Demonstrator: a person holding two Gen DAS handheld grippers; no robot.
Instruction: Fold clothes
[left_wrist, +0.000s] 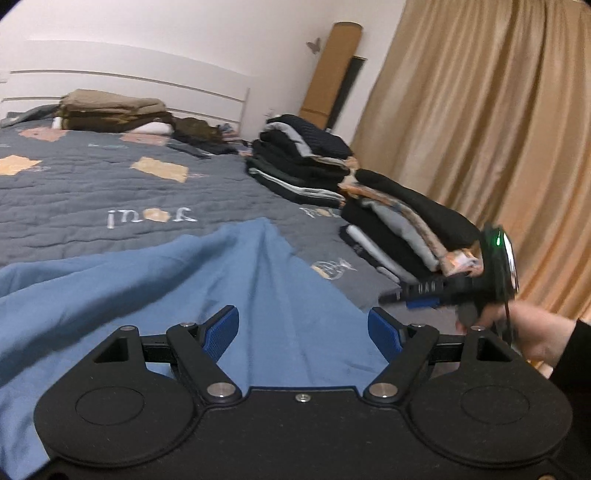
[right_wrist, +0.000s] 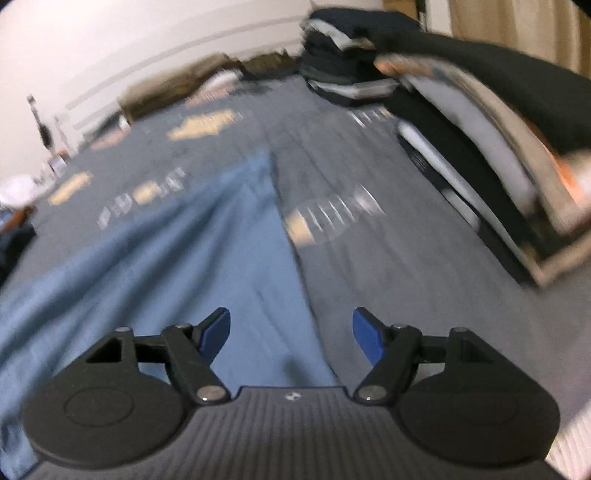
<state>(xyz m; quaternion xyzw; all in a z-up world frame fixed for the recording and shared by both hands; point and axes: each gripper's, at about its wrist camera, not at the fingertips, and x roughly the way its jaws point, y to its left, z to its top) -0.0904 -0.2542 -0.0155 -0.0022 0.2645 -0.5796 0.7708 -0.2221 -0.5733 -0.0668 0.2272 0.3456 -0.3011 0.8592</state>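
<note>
Grey quilted cover (left_wrist: 110, 192) stretched over the whole bed, printed with tan patches and pale lettering, and it carried everything else. Along its far right edge, beside the tan curtain (left_wrist: 480, 129), stood 2 stacks of folded clothes: the nearer stack (left_wrist: 406, 229) in black, grey and orange layers, the farther stack (left_wrist: 303, 155) mostly dark. A brown folded pile (left_wrist: 110, 109) lay up by the white headboard. Those piles suggested that much of the folding was already done. What was left, as far as could be seen, was the blue garment (left_wrist: 184, 280), which lay spread on the cover in front of both grippers and well apart from the stacks. It looked like thin, soft cloth, creased into long ridges that ran away to a narrow peak, with 1 straight edge on its right side; it was not yet folded into a neat shape, and what kind of garment it was could not be told. The left gripper (left_wrist: 303, 328) hung over the near part of the blue cloth with its jaws wide and nothing between its blue pads. The right gripper (right_wrist: 291, 336), blurred in its own view, stood over the garment's right edge with jaws also wide and empty. A hand (left_wrist: 532, 332) in a dark sleeve held that right gripper.
</note>
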